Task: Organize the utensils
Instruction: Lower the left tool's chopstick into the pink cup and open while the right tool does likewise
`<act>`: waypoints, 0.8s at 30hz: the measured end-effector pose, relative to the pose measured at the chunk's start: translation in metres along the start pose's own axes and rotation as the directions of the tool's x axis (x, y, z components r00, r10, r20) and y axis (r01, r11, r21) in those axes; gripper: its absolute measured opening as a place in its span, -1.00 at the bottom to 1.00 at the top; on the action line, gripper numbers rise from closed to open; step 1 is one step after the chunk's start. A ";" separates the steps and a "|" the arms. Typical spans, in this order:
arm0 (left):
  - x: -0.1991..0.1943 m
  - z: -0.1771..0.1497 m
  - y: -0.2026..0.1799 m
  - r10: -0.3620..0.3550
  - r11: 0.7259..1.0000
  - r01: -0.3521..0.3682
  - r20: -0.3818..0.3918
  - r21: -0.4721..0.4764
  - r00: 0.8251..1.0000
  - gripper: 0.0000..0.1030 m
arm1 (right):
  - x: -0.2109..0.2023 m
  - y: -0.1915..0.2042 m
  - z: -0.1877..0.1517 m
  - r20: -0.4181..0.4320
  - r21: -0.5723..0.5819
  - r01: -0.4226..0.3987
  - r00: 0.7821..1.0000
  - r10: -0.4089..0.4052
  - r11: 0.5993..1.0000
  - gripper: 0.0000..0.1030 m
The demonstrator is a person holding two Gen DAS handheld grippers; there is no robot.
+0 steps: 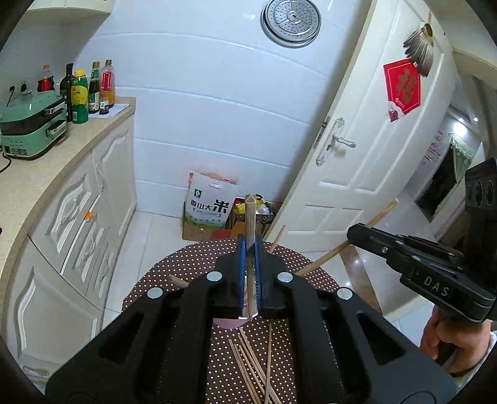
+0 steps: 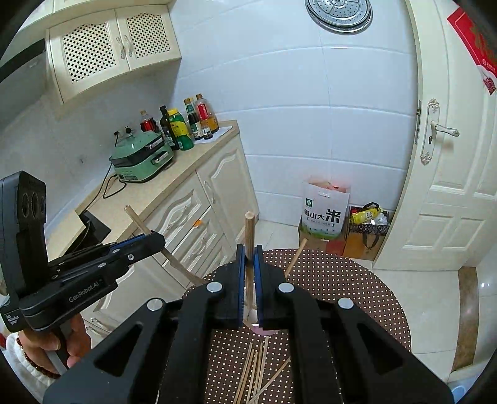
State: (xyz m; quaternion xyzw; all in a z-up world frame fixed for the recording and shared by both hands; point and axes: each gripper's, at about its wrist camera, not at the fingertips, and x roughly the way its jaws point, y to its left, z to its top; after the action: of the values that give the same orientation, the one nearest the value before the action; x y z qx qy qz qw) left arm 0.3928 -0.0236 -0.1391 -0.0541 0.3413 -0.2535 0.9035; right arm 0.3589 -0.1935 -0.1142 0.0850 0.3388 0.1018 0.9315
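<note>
Chopsticks: left gripper (image 1: 250,258) and right gripper (image 2: 249,258) each have jaws clamped on one light, stiff, slippery stick (image 1: 250,223), best held mid-shaft; more sticks (image 2: 256,369) lie on the near worktop (image 2: 341,279).

From my feed I see a kitchen with glossy white wall tiles (image 1: 217,102) filling the centre, and a perforated steel tray (image 1: 290,22) hanging at the top. At left runs a beige countertop (image 1: 46,161) over cream panelled cabinets (image 1: 77,223), carrying a green cooker (image 1: 32,124) and a row of bottles (image 1: 87,90). At upper left of the right view I see lattice-front wall cupboards (image 2: 115,46). A white door (image 1: 366,130) with a red paper decoration (image 1: 402,88) stands at right, a rice bag (image 1: 209,202) at the wall's foot, pale floor tiles (image 1: 146,248) shining
</note>
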 end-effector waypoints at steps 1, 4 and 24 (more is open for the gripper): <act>0.000 0.000 0.001 0.002 1.000 -0.002 0.002 -0.003 1.000 -0.89 | 0.002 -0.001 -0.001 -0.002 0.000 0.001 1.000 -0.001 1.000 -0.91; 0.002 0.001 0.004 0.009 1.000 -0.009 0.014 -0.019 1.000 -0.89 | 0.004 -0.001 -0.001 -0.012 0.001 -0.001 1.000 0.001 1.000 -0.91; 0.014 -0.013 0.011 0.066 0.997 -0.066 0.011 -0.032 0.998 -0.89 | 0.023 -0.007 -0.019 -0.094 0.016 -0.004 0.996 0.006 1.000 -0.91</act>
State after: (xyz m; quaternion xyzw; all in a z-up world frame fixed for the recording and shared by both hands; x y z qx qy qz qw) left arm 0.3980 -0.0204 -0.1605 -0.0584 0.3416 -0.2178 0.9124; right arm 0.3650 -0.1928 -0.1445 0.0881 0.3827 0.1054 0.9136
